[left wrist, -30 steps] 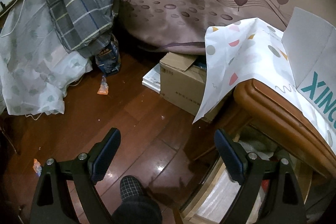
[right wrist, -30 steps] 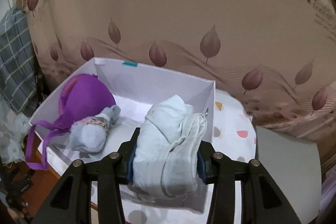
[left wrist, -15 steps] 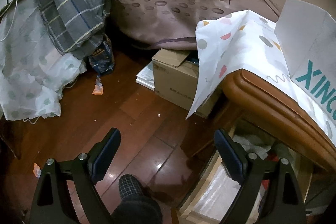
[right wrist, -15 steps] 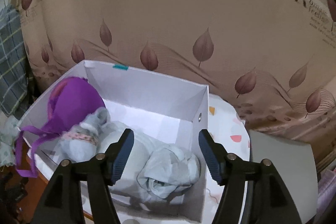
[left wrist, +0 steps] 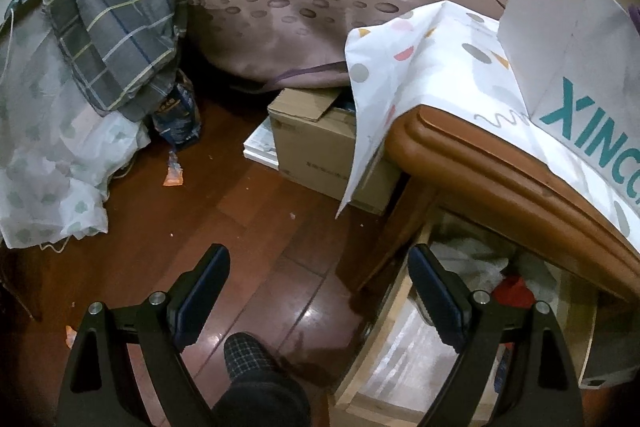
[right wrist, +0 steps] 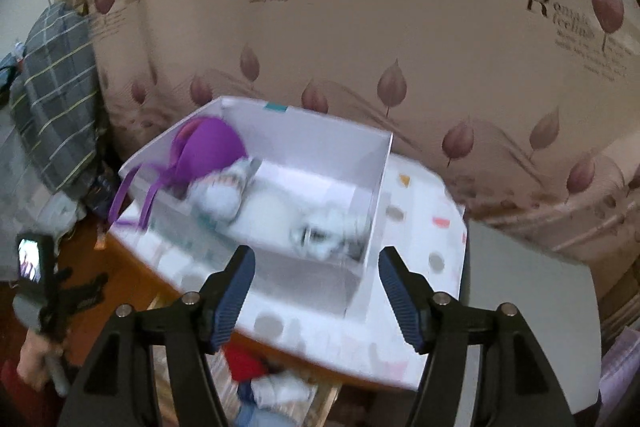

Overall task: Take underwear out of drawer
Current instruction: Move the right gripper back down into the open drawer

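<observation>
- Right claw (right wrist: 316, 291) has its jaws spread apart with nothing between them. The picture is a bit smeared, but the gap is clearly empty.
- Just past it sits the white cardboard box (right wrist: 380, 187) on the table (right wrist: 136, 263), which is covered by a white cloth with coloured dots (right wrist: 440, 227).
- Inside the box: a pale, crumpled piece of underwear (right wrist: 320, 235) lies in the near right corner against the wall, a light grey bundle with a patterned band (right wrist: 220, 191) is in the middle, and a purple bra (right wrist: 208, 151) is at the far left with its straps hanging over the rim.
- Below the table edge, the open drawer (left wrist: 384, 355) shows more clothes, including something red (right wrist: 246, 363) and something white (right wrist: 288, 393). Can't make out what they are.
- Left claw (left wrist: 320, 291) is wide open and holds nothing, hanging over the dark wooden floor (left wrist: 240, 219) next to the drawer's corner.
- A plaid slipper (left wrist: 248, 355) shows between its fingers at the bottom.
- Further back there's a brown carton (left wrist: 312, 143) under the table cloth and a checked grey blanket (left wrist: 120, 7) draped on the left.
</observation>
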The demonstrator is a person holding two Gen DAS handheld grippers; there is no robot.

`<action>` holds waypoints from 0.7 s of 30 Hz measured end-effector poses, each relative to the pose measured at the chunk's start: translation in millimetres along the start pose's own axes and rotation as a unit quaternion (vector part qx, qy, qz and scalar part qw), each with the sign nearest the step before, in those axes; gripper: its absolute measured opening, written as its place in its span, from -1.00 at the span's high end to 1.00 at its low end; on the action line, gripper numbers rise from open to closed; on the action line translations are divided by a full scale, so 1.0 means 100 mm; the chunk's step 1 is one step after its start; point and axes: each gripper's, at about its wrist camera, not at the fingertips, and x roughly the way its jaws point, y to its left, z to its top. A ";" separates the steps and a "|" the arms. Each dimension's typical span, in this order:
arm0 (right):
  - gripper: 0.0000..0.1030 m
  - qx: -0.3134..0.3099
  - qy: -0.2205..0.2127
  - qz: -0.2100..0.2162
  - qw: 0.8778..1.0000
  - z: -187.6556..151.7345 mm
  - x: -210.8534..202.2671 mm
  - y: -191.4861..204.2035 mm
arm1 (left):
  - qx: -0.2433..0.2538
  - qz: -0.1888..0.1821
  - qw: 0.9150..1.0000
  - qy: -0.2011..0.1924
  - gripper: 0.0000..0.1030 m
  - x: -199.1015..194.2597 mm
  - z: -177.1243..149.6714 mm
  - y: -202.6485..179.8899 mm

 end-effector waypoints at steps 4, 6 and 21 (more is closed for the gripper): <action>-0.28 -0.007 0.037 0.012 0.999 -0.39 -0.02 0.04 | 0.010 0.002 1.000 -0.003 -0.73 -0.01 -0.01 -0.04; -0.28 -0.010 0.061 0.021 0.998 -0.60 0.05 0.07 | 0.014 0.001 1.000 -0.004 -0.73 -0.02 -0.02 -0.05; -0.28 -0.125 0.211 0.108 0.963 -1.82 1.24 0.54 | 0.030 -0.016 0.999 0.015 -0.73 0.04 -0.03 -0.14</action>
